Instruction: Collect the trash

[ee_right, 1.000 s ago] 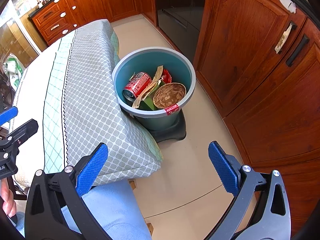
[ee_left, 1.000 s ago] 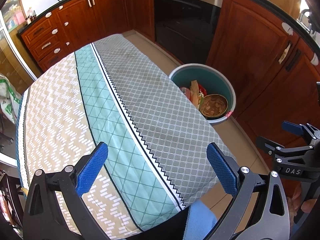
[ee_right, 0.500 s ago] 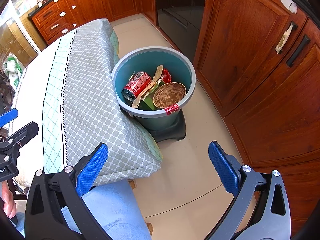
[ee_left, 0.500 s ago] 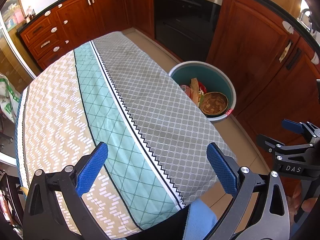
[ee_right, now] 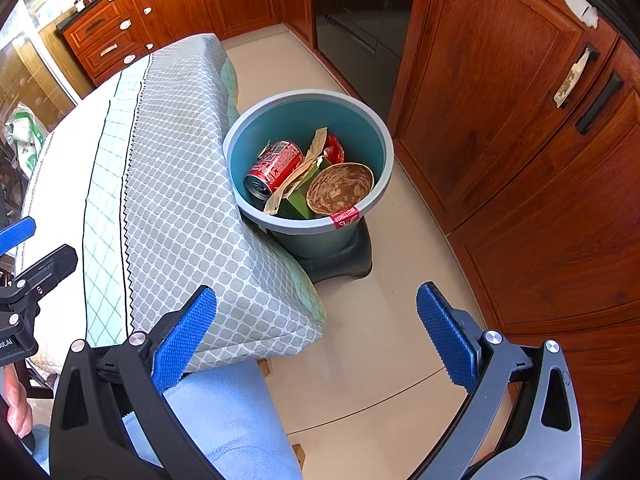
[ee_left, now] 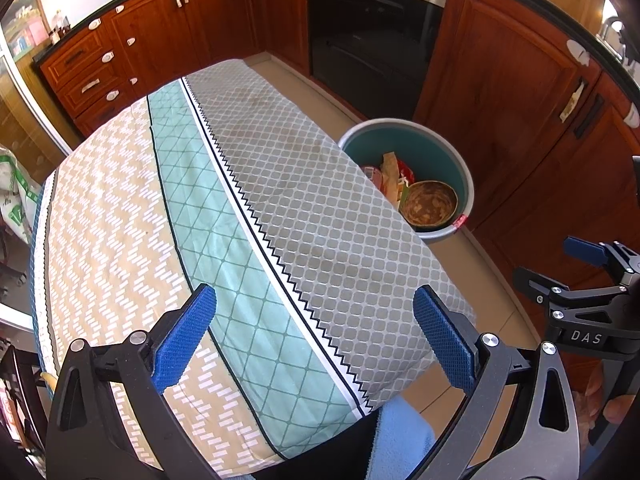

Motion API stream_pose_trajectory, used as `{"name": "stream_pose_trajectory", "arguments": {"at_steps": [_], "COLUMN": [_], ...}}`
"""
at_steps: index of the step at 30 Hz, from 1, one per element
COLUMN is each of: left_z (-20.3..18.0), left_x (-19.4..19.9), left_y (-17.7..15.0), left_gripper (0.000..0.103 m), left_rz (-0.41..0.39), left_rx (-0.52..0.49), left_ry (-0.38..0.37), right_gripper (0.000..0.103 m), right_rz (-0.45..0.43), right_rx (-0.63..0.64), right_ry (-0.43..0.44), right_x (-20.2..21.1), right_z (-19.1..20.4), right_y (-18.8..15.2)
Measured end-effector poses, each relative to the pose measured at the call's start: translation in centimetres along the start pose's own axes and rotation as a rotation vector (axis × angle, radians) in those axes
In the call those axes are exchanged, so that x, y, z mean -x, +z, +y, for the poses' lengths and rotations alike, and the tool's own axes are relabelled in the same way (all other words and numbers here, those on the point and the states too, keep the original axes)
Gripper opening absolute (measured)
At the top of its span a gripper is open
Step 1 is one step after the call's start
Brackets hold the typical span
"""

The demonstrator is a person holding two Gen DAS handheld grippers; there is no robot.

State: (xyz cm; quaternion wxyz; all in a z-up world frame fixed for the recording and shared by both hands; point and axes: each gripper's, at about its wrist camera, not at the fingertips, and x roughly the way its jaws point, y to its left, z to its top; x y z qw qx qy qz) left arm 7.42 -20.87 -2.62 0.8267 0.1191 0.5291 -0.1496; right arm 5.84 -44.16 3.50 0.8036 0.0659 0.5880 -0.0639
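A teal trash bin [ee_right: 372,128] stands on the floor beside the table's right edge; it also shows in the left wrist view [ee_left: 460,160]. In it lie a red soda can [ee_right: 276,166], a brown paper bowl [ee_right: 340,188], paper scraps and a red wrapper [ee_right: 334,148]. My left gripper [ee_left: 314,338] is open and empty above the cloth-covered table [ee_left: 200,220]. My right gripper [ee_right: 316,336] is open and empty above the floor, short of the bin. It shows at the right of the left wrist view [ee_left: 556,276].
Wooden cabinets [ee_right: 520,140] run along the right and back. A black oven [ee_left: 372,32] stands behind the bin. The bin sits on a black base [ee_right: 344,256]. A blue cloth [ee_right: 224,420] lies under the table's near corner. A white bag [ee_left: 16,200] is at far left.
The left wrist view has shifted slightly; the table and bin sit a little higher in frame. Both grippers stay open and empty.
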Motion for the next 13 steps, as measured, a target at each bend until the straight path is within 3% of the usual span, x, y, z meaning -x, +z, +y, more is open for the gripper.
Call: {"name": "stream_pose_trajectory", "arguments": {"at_steps": [13], "left_z": [0.23], "left_x": [-0.48], "left_y": [0.09], "left_gripper": [0.099], "left_rz": [0.017], "left_rx": [0.022], "left_ry": [0.007], "right_gripper": [0.096], "right_rz": [0.001], "right_rx": [0.005], "right_ry": [-0.001], "right_x": [0.00], "right_z": [0.05], "right_y": [0.16]}}
